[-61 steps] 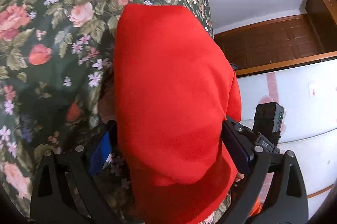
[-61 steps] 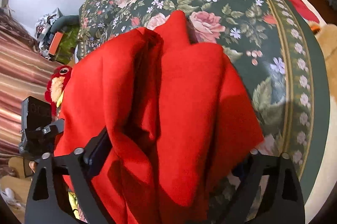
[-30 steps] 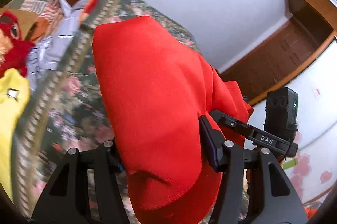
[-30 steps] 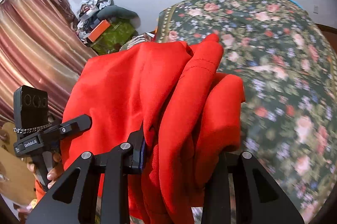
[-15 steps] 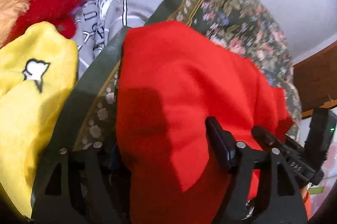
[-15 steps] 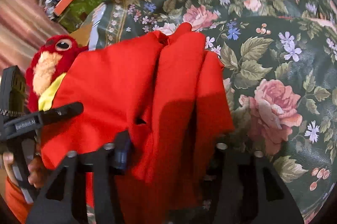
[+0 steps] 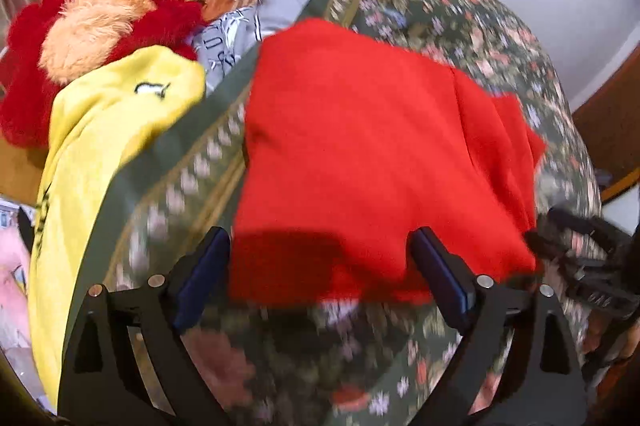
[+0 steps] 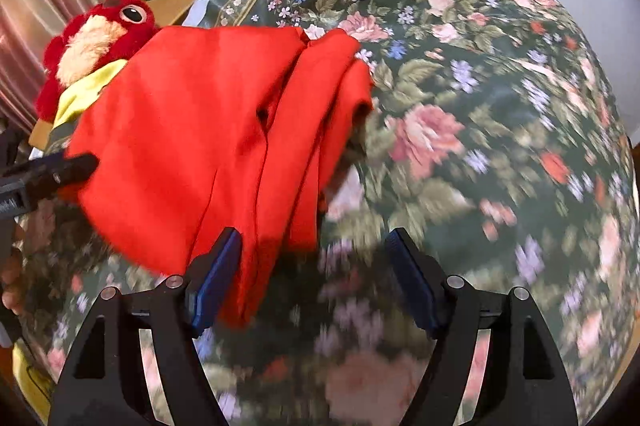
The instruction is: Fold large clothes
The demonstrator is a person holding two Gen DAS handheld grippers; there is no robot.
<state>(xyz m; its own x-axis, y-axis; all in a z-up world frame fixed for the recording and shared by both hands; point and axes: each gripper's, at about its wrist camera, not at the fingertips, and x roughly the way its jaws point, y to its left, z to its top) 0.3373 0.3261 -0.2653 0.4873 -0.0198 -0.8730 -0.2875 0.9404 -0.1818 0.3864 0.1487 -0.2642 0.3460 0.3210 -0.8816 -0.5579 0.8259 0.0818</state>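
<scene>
Red garment [image 7: 360, 161] laid folded on the floral bedspread [image 8: 480, 105]; I'm letting go.
My left tongs [image 7: 320, 278] and right tongs [image 8: 316, 278] have just been opening, cloth loose between them; next, back out cleanly without dragging folds.

Both wrist views close, angled steeply down — share red garment [image 7: 360, 161] [image 8: 192, 129], floral bedspread [image 7: 460, 17] [image 8: 480, 65]

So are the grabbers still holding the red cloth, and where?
No, nothing is held. Both the left gripper and right gripper have just been opening; the folded red garment lies on the floral bedspread, its near edge between loose pads.
</scene>
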